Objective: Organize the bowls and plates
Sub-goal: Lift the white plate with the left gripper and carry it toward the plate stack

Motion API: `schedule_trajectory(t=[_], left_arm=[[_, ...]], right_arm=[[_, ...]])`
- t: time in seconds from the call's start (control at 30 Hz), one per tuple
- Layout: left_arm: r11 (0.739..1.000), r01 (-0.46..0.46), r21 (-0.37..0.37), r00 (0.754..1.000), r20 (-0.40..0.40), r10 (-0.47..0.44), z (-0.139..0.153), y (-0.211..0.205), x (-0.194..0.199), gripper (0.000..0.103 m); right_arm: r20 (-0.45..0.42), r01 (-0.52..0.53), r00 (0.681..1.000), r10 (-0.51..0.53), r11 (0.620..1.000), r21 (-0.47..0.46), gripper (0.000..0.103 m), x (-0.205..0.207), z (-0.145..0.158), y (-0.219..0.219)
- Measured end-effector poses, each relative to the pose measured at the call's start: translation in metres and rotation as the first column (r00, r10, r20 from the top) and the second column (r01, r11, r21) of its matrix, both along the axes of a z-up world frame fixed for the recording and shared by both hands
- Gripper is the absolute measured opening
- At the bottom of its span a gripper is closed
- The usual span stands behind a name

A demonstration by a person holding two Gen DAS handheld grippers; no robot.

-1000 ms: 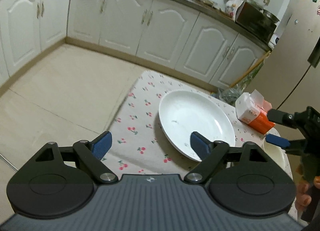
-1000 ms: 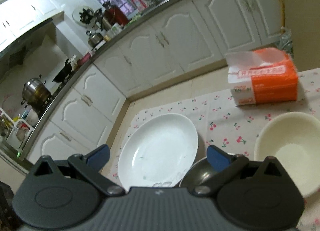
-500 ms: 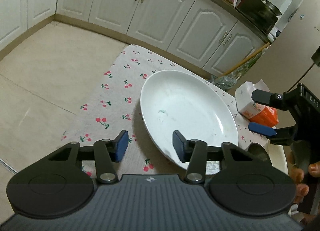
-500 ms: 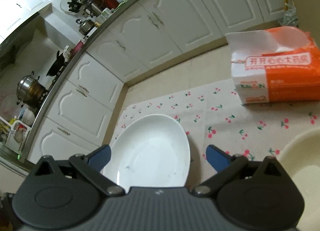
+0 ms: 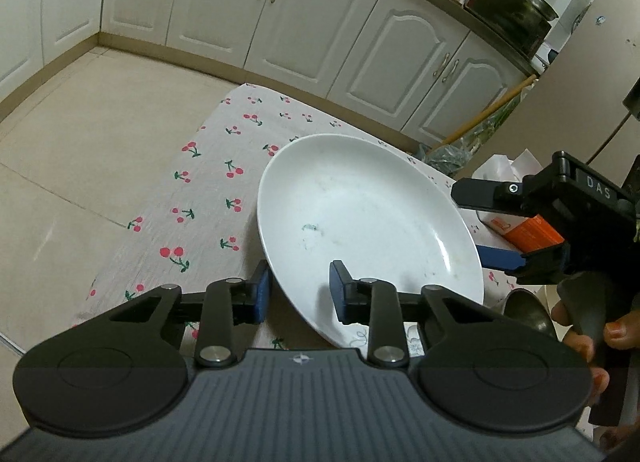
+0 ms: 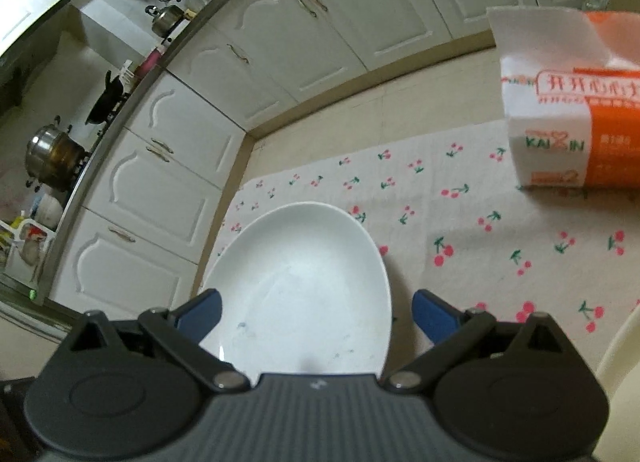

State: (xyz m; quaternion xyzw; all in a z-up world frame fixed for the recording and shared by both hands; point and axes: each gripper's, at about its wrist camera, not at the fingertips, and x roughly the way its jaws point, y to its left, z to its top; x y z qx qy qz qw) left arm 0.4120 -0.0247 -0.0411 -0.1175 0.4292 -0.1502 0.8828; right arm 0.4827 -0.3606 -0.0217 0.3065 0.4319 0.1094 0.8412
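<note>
Now straddling white plate (image 5: 368, 218) near rim: left gripper (image 5: 298, 296) half-closed, not pinching; right gripper (image 6: 316, 312) spread wide.

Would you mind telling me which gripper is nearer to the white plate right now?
Left. The left gripper straddles the near rim of the white plate, fingers on either side of it. The right gripper hangs open at the plate's right edge, apparently just clear.
</note>
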Motion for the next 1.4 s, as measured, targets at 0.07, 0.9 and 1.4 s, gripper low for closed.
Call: schedule_trajectory(t=[0.07, 0.9, 1.4], left_arm=[[1.0, 0.001, 0.004, 1.0, 0.008, -0.001, -0.001, 0.001, 0.001, 0.032], [0.995, -0.022, 0.092, 0.988, 0.155, 0.007, 0.013, -0.009, -0.031, 0.026], [0.999, 0.0, 0.037, 0.982, 0.19, -0.007, 0.039, -0.001, -0.074, 0.026]], right_arm=[[0.006, -0.006, 1.0, 0.006, 1.0, 0.019, 0.101, -0.001, -0.001, -0.001], [0.134, -0.092, 0.986, 0.098, 0.994, -0.05, 0.102, -0.021, 0.021, 0.028], [0.224, -0.072, 0.972, 0.068, 0.997, 0.012, 0.102, -0.077, 0.042, 0.02]])
